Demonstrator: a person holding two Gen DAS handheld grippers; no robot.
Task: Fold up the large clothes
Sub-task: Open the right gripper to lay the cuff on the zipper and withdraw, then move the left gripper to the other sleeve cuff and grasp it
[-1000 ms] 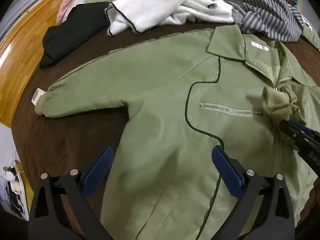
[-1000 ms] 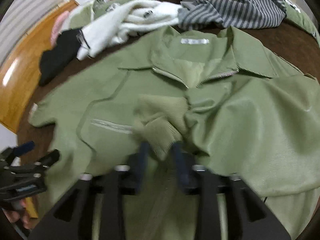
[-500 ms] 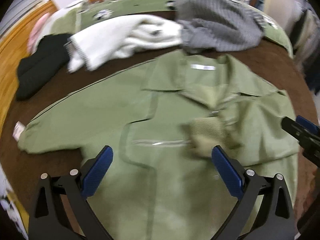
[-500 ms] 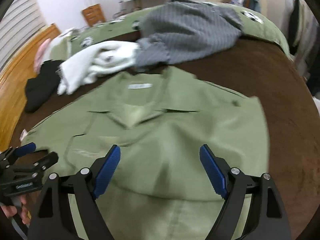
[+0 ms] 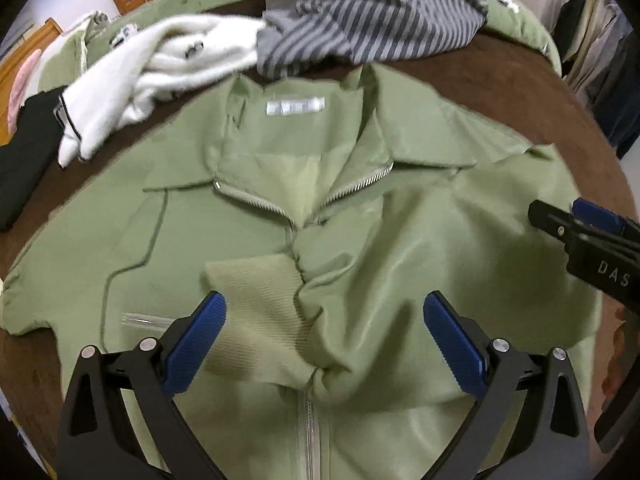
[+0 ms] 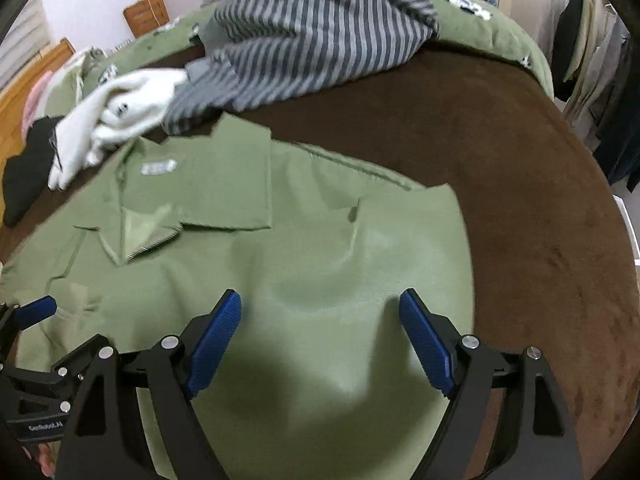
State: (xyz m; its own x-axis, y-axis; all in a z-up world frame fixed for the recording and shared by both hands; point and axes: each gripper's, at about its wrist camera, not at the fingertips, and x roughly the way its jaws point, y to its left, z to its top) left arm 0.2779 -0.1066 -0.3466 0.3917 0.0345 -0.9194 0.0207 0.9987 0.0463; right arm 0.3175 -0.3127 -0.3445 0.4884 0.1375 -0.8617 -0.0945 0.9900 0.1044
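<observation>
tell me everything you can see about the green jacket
The green jacket lies front up on the brown bedspread, collar spread, a white label inside the neck. The fabric looks smooth with a slight sheen; the zipper is open at the top. One sleeve is folded across the chest, its ribbed cuff near the zipper. Neither gripper touches it.

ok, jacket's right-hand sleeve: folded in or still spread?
Folded in. The green jacket has that sleeve laid across its chest, ribbed cuff resting by the zipper. The other sleeve looks spread, its end cut off.
</observation>
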